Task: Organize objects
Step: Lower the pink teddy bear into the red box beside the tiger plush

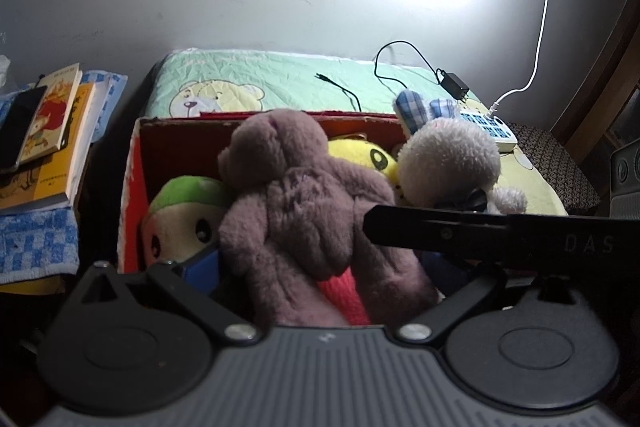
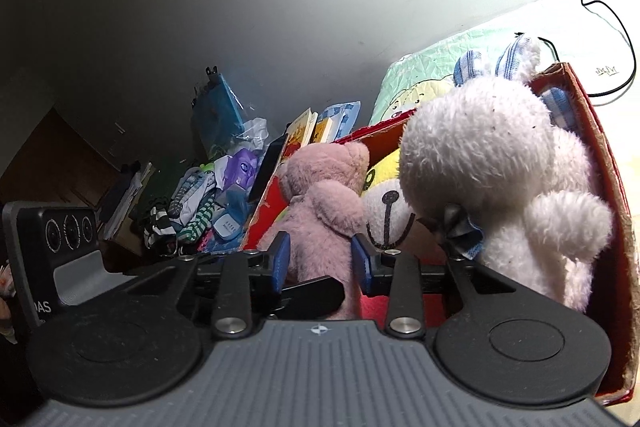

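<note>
Right gripper [image 2: 320, 259] jaws clamp the fluffy pink plush bear [image 2: 320, 203]; left gripper's [image 1: 316, 267] state is unclear. The red cardboard box [image 2: 600, 155] looks nearly full.

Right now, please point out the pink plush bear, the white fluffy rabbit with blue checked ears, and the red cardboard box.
Pink plush bear [image 1: 304, 195]: left wrist view, back.
White fluffy rabbit [image 2: 492, 163]: right wrist view, head.
Red cardboard box [image 2: 608, 163]: right wrist view, right wall.

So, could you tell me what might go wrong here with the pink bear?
The pink bear sits packed beside the white rabbit in the red box; pulling it may drag the rabbit out. The right gripper pinches only plush low down and could slip. The left gripper is close and may collide.
</note>
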Demonstrator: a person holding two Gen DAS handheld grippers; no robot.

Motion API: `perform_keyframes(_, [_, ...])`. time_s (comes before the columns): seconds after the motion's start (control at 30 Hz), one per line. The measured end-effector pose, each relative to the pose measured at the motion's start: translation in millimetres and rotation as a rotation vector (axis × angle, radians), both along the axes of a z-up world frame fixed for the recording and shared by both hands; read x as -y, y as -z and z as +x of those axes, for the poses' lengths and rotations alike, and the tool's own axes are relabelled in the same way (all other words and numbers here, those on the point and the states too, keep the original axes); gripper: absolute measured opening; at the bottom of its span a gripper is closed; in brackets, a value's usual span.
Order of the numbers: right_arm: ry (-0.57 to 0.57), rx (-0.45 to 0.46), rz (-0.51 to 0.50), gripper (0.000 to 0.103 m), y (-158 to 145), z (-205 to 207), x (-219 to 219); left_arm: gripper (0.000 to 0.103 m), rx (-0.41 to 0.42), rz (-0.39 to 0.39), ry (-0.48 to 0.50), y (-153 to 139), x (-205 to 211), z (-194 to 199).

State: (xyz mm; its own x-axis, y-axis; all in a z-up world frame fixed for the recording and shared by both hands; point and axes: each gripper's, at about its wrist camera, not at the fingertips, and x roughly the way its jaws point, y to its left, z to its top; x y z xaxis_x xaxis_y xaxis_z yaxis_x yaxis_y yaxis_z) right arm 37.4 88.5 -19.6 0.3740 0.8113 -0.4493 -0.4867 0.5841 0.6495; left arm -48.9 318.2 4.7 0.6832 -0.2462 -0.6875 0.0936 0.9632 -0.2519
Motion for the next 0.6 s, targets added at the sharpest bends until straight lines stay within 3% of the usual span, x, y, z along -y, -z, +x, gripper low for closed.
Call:
perform_keyframes(0.3, [0.009, -0.003, -0.087, 0.026, 10, -1, -10, 0.098, -0.030, 0.059, -0.026, 6, 2, -8])
perform_keyframes(0.6, [0.014, 0.037, -0.092, 0.023, 18, 4, -21, 0.097, -0.020, 0.100, -0.050, 9, 3, 0])
